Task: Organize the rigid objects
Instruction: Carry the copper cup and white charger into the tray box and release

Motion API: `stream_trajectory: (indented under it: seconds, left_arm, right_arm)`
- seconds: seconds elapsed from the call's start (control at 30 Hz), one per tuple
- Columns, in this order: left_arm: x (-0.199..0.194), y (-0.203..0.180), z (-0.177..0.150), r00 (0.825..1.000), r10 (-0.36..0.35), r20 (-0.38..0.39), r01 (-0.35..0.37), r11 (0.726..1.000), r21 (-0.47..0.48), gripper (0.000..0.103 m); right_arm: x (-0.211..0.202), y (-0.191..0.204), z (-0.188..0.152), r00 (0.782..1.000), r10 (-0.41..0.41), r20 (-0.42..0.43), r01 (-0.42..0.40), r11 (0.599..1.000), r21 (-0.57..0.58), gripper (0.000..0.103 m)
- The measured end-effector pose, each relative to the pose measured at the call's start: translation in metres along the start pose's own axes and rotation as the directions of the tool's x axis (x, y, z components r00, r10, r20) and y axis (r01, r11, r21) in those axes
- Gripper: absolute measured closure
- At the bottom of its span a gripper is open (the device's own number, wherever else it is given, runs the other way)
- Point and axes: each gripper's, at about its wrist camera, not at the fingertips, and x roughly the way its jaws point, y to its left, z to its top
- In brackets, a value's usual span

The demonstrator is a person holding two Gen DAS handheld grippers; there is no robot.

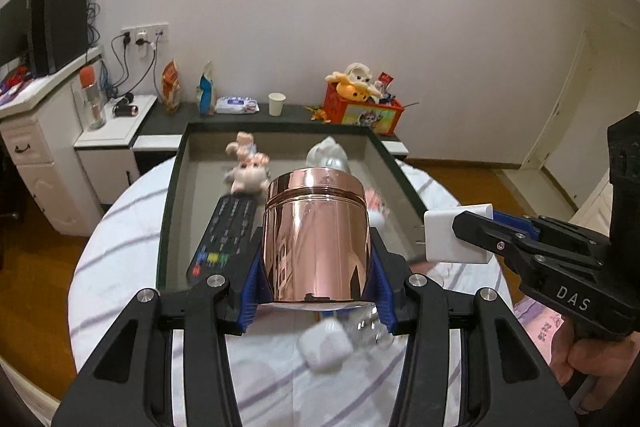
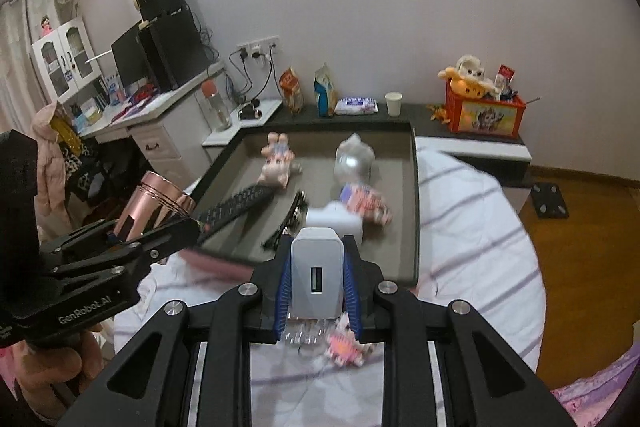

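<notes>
Left wrist view is showing one striped white bedcover (image 1: 120, 239) spreading under everything, and one dark-rimmed tray (image 1: 170, 187) lying on it. Inside the tray one black remote control (image 1: 224, 231), one pink plush pig (image 1: 248, 167) and one silver-and-white figure (image 1: 326, 155) are lying well apart; the figure is blurred, so what it depicts is uncertain. One copper-coloured tin (image 1: 316, 235) is standing upright between the blue pads of the left gripper (image 1: 316, 267), which is clamping it at a narrow opening, above the tray's near edge. The tin is blocking the middle of the tray. Below it, one white earbud case (image 1: 326, 345) and one clear, studded plastic piece (image 1: 368, 325) are lying on the bedcover.

In the right wrist view, the right gripper (image 2: 318, 275) is squeezing one white USB charger (image 2: 318, 275) with its jaws drawn in tight, its port facing the camera, just before the tray's near rim. Beyond it one white box-like item (image 2: 334, 221) and one pink-patterned packet (image 2: 366, 205) are lying in the tray, with one dark hair clip (image 2: 286, 223) beside the remote control. A second pink-patterned packet (image 2: 346, 345) is lying on the bedcover under the jaws.

Behind, one red toy crate (image 2: 484, 111), one paper cup (image 2: 393, 103), one wet-wipe pack (image 2: 356, 105) and two snack bags (image 2: 308, 93) are sitting on the dark shelf (image 2: 424, 111).
</notes>
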Motion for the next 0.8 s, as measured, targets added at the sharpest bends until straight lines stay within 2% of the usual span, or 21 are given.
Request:
stream_trajectory:
  seconds: [0.17, 0.3, 0.5, 0.7, 0.73, 0.8]
  left_arm:
    - [0.019, -0.003, 0.016, 1.000, -0.001, -0.010, 0.001, 1.000, 0.005, 0.056]
    - [0.042, -0.005, 0.021, 0.999, 0.002, -0.047, -0.002, 1.000, 0.003, 0.056]
    - [0.081, -0.005, 0.013, 0.991, 0.016, -0.134, -0.016, 1.000, -0.003, 0.056]
    - [0.103, 0.001, 0.005, 0.980, 0.050, -0.190, -0.055, 0.998, -0.022, 0.054]
    - [0.103, 0.001, 0.005, 0.980, 0.059, -0.191, -0.064, 0.998, -0.021, 0.050]
    - [0.100, 0.002, 0.006, 0.980, 0.079, -0.182, -0.083, 0.996, -0.019, 0.019]
  right_arm:
    - [0.008, -0.007, 0.019, 1.000, -0.015, 0.017, 0.015, 1.000, 0.003, 0.080]
    - [0.030, -0.014, 0.028, 0.999, -0.049, -0.009, 0.049, 0.999, 0.007, 0.080]
    - [0.066, -0.028, 0.019, 0.993, -0.080, -0.083, 0.082, 0.996, 0.030, 0.080]
    - [0.083, -0.036, 0.014, 0.987, -0.103, -0.127, 0.108, 0.994, 0.028, 0.079]
    - [0.083, -0.036, 0.014, 0.986, -0.107, -0.125, 0.111, 0.993, 0.027, 0.079]
    - [0.083, -0.036, 0.015, 0.986, -0.115, -0.121, 0.119, 0.993, 0.020, 0.069]
